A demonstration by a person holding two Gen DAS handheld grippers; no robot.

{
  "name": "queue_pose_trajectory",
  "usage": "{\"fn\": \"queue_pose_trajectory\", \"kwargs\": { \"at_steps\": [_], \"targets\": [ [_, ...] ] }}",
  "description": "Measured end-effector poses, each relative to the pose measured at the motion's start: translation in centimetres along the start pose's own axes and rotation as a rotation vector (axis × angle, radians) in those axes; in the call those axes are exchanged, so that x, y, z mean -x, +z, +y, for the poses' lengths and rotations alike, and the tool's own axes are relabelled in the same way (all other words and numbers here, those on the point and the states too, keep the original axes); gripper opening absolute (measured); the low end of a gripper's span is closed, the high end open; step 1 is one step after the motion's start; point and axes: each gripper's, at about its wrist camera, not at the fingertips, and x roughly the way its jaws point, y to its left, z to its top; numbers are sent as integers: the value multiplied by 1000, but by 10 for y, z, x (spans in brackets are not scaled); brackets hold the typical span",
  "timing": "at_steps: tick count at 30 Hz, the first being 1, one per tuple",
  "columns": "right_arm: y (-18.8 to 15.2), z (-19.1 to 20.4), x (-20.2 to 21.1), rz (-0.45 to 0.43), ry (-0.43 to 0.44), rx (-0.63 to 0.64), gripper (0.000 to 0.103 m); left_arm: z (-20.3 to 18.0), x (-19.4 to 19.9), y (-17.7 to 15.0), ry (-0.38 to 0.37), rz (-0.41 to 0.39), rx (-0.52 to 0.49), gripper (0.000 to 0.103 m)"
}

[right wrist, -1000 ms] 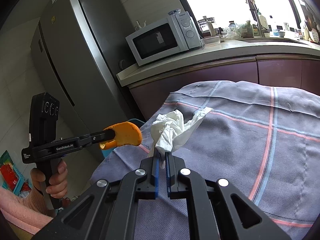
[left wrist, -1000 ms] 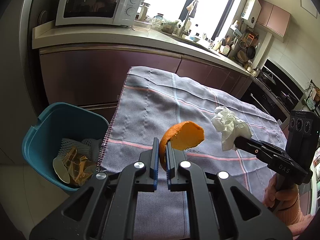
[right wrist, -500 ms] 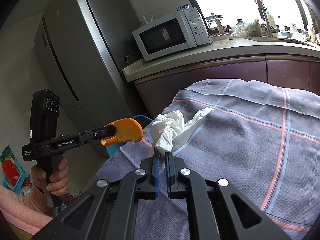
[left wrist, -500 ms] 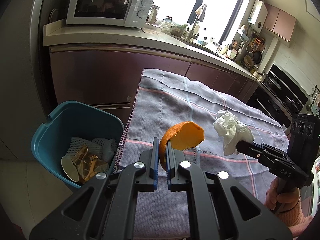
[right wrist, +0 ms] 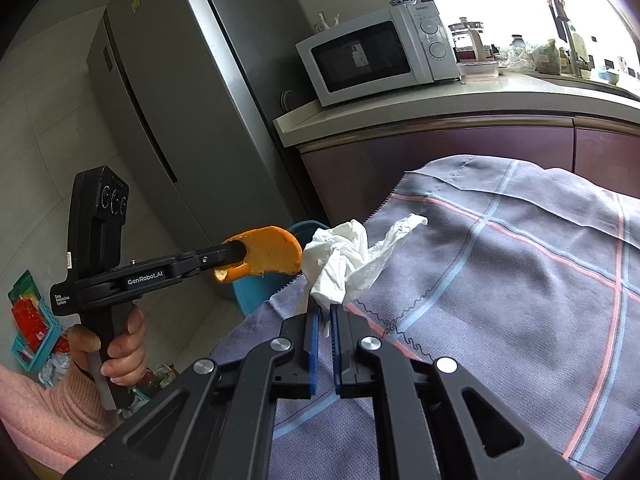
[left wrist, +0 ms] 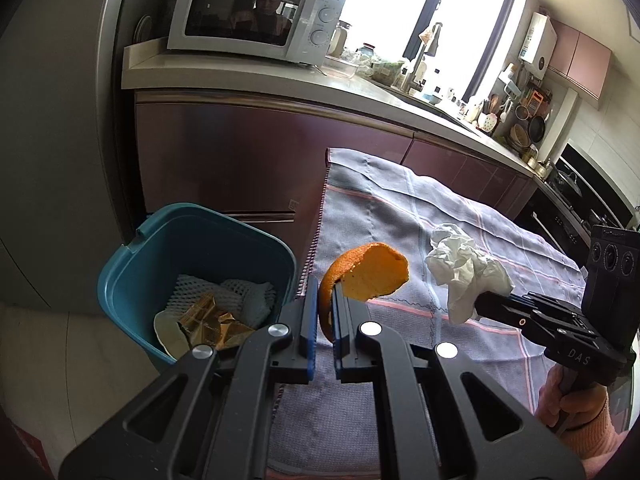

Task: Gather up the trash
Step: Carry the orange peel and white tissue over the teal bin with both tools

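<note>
Both our tongs have swung leftward over the past second, bringing the teal plastic bin (left wrist: 132, 264) fuller into the left wrist view beside the table edge. We keep our left gripper (left wrist: 325, 304) clamped on a curved piece of orange peel (left wrist: 368, 276), which juts up and to the right from between the blue pads, over the cloth's left edge and just right of the bin. Our right gripper (right wrist: 324, 316) is closed on a crumpled white paper tissue (right wrist: 344, 256), bunched above its tips with one twisted tail pointing right, held above the grey woven cloth with pink and blue stripes (right wrist: 520, 280) that covers the table.

Only the left wrist view looks into the bin, where white foam fruit netting (left wrist: 236, 300), a crinkled golden wrapper (left wrist: 208, 316) and a pale flat shell-like piece lie. Only the right wrist view shows the tall steel refrigerator (right wrist: 180, 100) and the left hand (right wrist: 120, 348) in a pink knitted sleeve gripping the black handle. Both views take in the white microwave (left wrist: 252, 16) on the pale counter above glossy maroon cabinets.
</note>
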Motion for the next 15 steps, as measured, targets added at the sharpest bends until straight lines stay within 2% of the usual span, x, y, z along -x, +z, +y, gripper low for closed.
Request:
{"fn": "queue_pose_trajectory", "kwargs": {
  "at_steps": [15],
  "targets": [
    [30, 33, -68, 96, 68, 87, 5, 54, -6, 3, 104, -10, 86, 7]
  ]
}}
